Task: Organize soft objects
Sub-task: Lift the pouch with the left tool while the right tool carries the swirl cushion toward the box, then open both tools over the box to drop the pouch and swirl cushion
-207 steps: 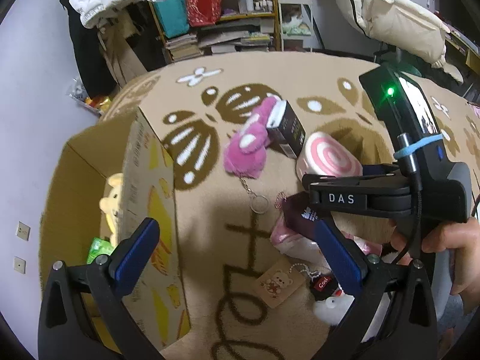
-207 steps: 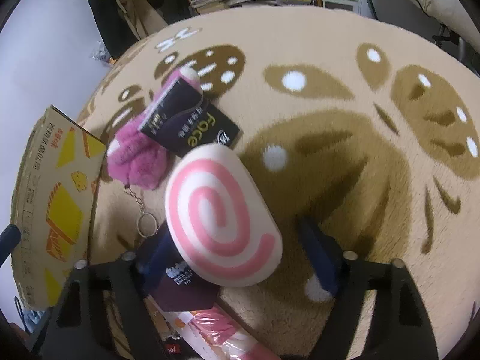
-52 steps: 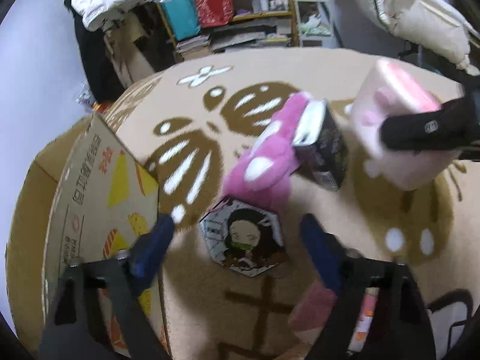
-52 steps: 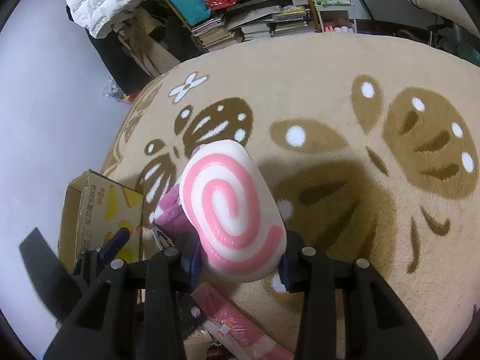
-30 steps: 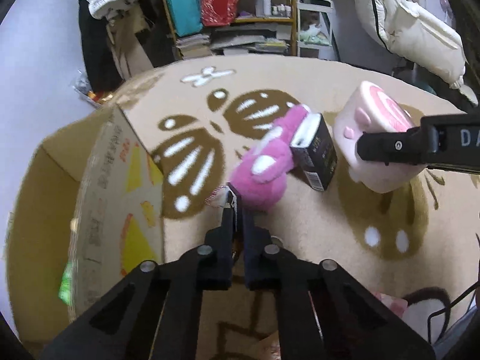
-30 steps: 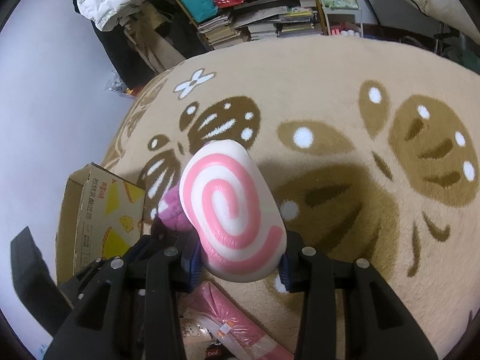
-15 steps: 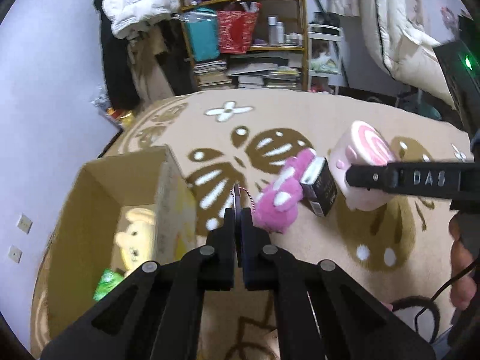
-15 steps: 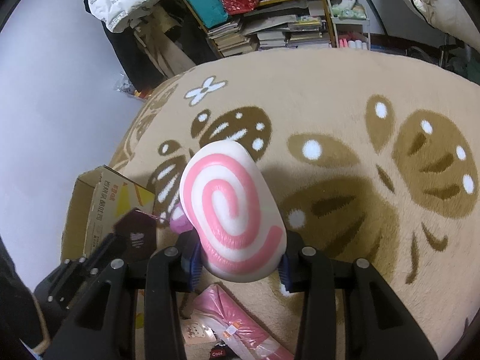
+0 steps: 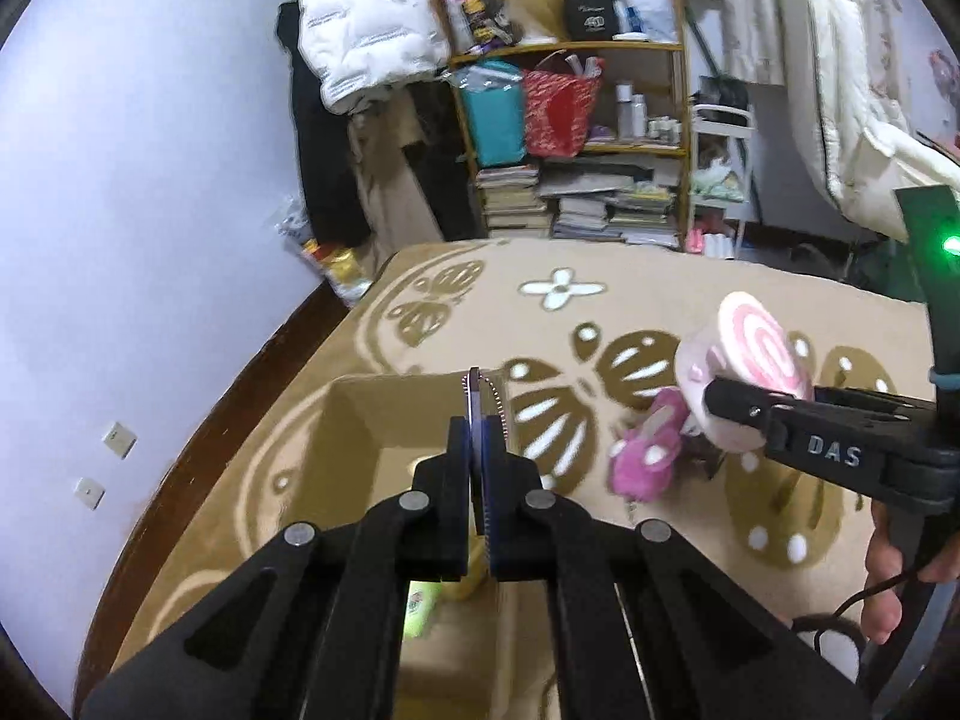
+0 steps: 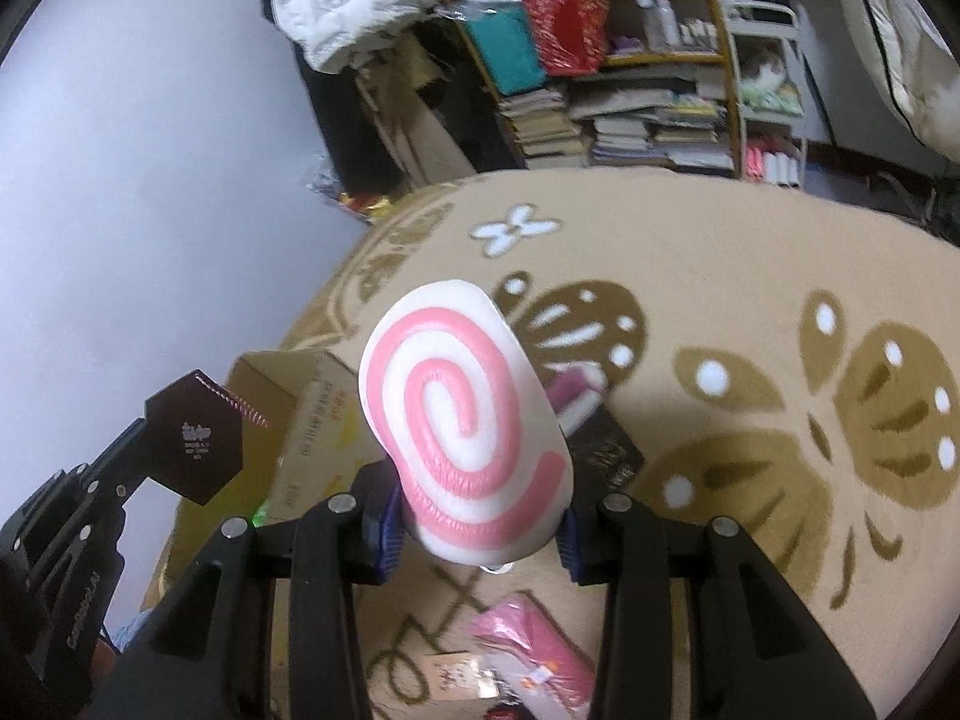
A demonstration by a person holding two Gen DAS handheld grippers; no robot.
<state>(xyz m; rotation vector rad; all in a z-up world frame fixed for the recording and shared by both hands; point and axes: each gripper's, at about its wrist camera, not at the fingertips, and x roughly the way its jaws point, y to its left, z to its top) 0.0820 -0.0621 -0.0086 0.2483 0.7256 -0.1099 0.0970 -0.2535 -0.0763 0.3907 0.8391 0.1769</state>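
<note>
Sorting is partway done: a yellow plush already lies inside the cardboard box (image 9: 354, 414), while a pink plush (image 9: 645, 459), a dark carton and pink packets remain on the rug (image 10: 750, 252). The left gripper (image 9: 478, 444) has its fingers pressed together on a flat hexagonal badge (image 10: 195, 438), edge-on between them, above the open box. The right gripper (image 10: 477, 531) pinches the swirl cushion (image 10: 465, 414) at its base, raised well off the rug, beside the box and not yet over it.
</note>
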